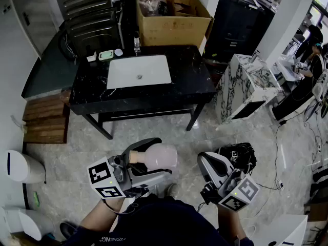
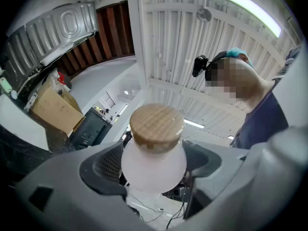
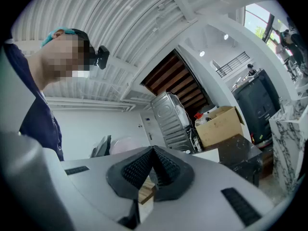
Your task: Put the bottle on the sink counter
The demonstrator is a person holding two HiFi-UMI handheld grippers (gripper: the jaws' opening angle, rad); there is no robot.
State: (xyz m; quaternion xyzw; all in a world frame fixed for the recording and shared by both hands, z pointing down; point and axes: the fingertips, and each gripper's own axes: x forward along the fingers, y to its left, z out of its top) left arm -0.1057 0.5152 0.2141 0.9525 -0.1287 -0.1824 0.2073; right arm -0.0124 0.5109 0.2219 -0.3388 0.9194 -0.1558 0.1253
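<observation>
While the black sink counter (image 1: 192, 81) is standing well apart, higher up in the head view, the frosted white bottle (image 1: 160, 158) is being held in the left gripper (image 1: 149, 160) over the pale marble floor (image 1: 169, 129), close in front of the person. The bottle is being clamped between the two jaws, which are being kept wide apart by its round body. In the left gripper view one dark ribbed pad (image 2: 107, 165) is being pressed against each flank of the body.

The bottle's long axis is being carried along the line of the jaws, roughly level, not upright. Its wooden stopper (image 2: 157, 124) is being pointed back toward the gripper's own camera, so that the flat top of the stopper is being shown almost face-on there, and the base is being pointed away beyond the jaw tips. In the head view the stopper is being turned to the left side of the picture, toward the marker cube (image 1: 105, 178), and the rounded body to the right.

The right gripper (image 3: 153, 153) is being held beside the left one, apart from the bottle, with its jaws brought together at the tips. On the counter the white basin (image 1: 138, 70) is being left uncovered, and a cardboard box (image 1: 171, 17) is standing behind it.
</observation>
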